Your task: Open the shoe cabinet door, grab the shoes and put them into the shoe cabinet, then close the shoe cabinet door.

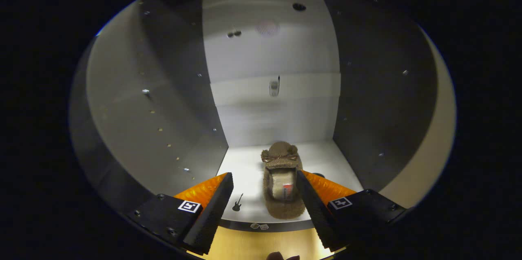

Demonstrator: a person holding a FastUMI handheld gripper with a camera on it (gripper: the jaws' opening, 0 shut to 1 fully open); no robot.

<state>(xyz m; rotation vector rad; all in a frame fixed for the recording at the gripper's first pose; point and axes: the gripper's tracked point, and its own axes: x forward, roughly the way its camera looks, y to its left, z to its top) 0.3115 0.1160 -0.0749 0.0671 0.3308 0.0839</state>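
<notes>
Inside the smooth-walled shoe cabinet (pixel 269 68), a fuzzy slipper (pixel 282 182) lies between the spread claw (pixel 265 203).

One brown fuzzy slipper (pixel 282 182) lies on the floor of one open shoe cabinet (pixel 269 105). One pair of tongs (pixel 265 199) shows two fingers, spread apart. One small guitar-shaped sticker (pixel 237 203) marks the cabinet floor.

Dim surroundings; pale wooden floor (pixel 261 245) lies below.
</notes>
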